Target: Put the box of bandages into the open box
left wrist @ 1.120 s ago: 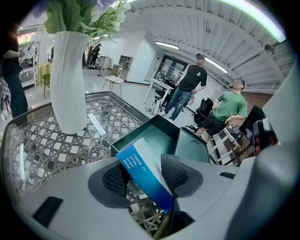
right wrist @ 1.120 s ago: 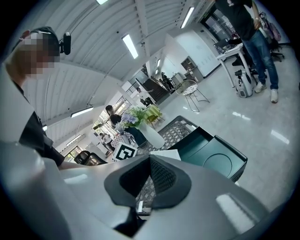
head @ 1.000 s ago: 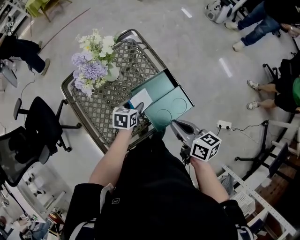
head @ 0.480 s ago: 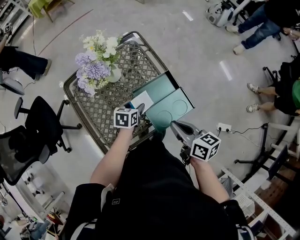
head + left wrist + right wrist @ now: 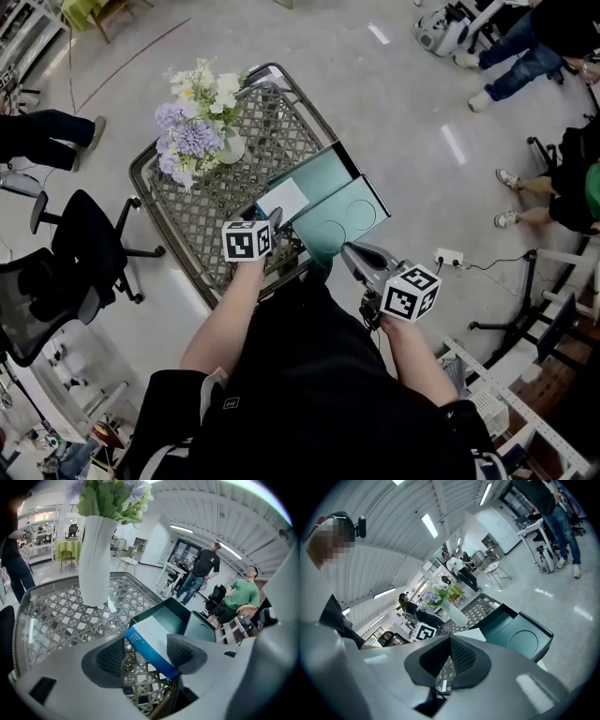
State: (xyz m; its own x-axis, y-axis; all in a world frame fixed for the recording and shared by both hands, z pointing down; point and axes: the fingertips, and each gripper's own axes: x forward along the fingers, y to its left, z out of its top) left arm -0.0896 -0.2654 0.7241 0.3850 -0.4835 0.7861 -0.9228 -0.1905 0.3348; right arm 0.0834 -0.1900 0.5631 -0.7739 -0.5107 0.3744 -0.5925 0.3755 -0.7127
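Jaws of the left gripper (image 5: 146, 652) are opening and stand wide. The box of bandages (image 5: 151, 640) is between them, but the pads do not press on it: one pad is clearly apart from it and the other is just beside it. The right gripper (image 5: 451, 656) has its jaws closed together on nothing, and it waits at the near right side of the open box (image 5: 319, 173).

The box of bandages lies at the near left corner of the open box, with its far end at the rim. No view shows for sure whether it rests inside or only leans on the wall. The task therefore looks almost finished: the release is going on. What seems left is to draw the left gripper away and, if needed, to push the small box fully inside.

The desk (image 5: 211, 202) is a metal lattice with a rounded frame. A white vase of flowers (image 5: 228, 145) stands on it, well apart from the open box on the far left. The lid (image 5: 345, 220) joins the open box on its right. Around the desk are a grey polished floor, a black office chair (image 5: 84, 246), and people at the edges.
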